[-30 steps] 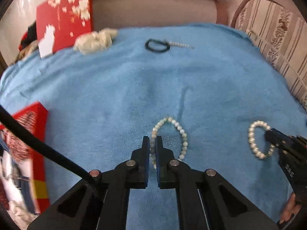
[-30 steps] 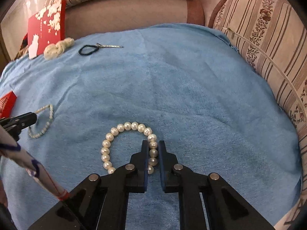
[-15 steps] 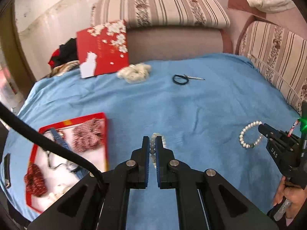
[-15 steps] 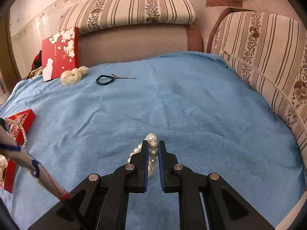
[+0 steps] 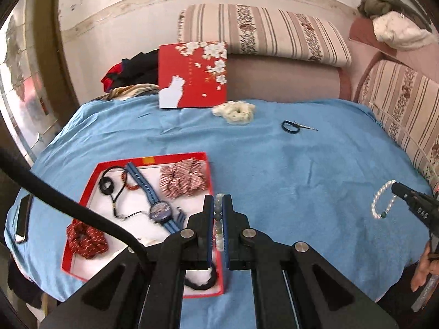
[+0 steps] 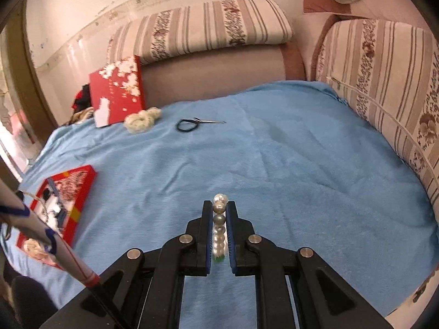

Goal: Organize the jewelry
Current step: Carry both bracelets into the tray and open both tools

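Note:
My left gripper (image 5: 218,201) is shut on a pale green bead bracelet (image 5: 218,219) and holds it in the air over the right edge of the red jewelry box (image 5: 82,200), which lies open on the blue blanket (image 5: 288,170). My right gripper (image 6: 219,208) is shut on a white pearl bracelet (image 6: 219,230), lifted above the blanket. That bracelet (image 5: 380,200) hangs from the right gripper at the right of the left wrist view. The box (image 6: 82,175) shows at the left of the right wrist view.
The box holds a blue watch (image 5: 160,209), red scrunchies (image 5: 86,237), a patterned scrunchie (image 5: 183,182) and cords. A black hair tie with a silver pin (image 5: 290,126), a cream scrunchie (image 5: 234,111) and the red lid (image 5: 192,74) lie at the back. A phone (image 5: 23,219) lies far left. Striped cushions (image 6: 384,96) border the right.
Both grippers have lifted their bracelets off the blanket. The left gripper has swung left and up, bringing the open red box under its fingers.

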Demonstrator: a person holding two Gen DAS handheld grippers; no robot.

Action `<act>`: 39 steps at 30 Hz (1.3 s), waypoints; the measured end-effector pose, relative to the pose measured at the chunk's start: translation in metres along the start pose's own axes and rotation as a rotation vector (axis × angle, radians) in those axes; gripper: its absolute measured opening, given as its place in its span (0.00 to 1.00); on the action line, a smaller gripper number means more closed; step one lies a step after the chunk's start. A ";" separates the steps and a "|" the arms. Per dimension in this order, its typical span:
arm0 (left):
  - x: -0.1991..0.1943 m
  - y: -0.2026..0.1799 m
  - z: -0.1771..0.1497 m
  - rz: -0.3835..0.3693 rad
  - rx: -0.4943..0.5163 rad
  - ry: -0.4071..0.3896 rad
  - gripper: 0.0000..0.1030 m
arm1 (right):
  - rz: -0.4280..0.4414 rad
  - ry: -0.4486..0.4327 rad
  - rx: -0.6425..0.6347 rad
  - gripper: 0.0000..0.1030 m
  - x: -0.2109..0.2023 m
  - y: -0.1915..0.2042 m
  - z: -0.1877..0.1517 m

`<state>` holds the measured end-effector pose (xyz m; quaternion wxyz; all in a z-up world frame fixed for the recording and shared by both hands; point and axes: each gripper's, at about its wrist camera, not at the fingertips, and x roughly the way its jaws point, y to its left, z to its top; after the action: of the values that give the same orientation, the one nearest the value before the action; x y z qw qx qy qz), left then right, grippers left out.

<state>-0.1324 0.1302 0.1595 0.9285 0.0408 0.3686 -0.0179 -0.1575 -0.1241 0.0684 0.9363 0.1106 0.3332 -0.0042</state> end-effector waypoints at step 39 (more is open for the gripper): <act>0.110 0.213 -0.021 -0.179 -0.430 0.267 0.05 | 0.328 0.173 -0.401 0.10 0.051 0.287 0.010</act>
<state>-0.0533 0.3440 0.0815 0.8537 -0.1880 0.4854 -0.0156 -0.0884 0.1571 0.1029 0.8957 -0.0245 0.3840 0.2229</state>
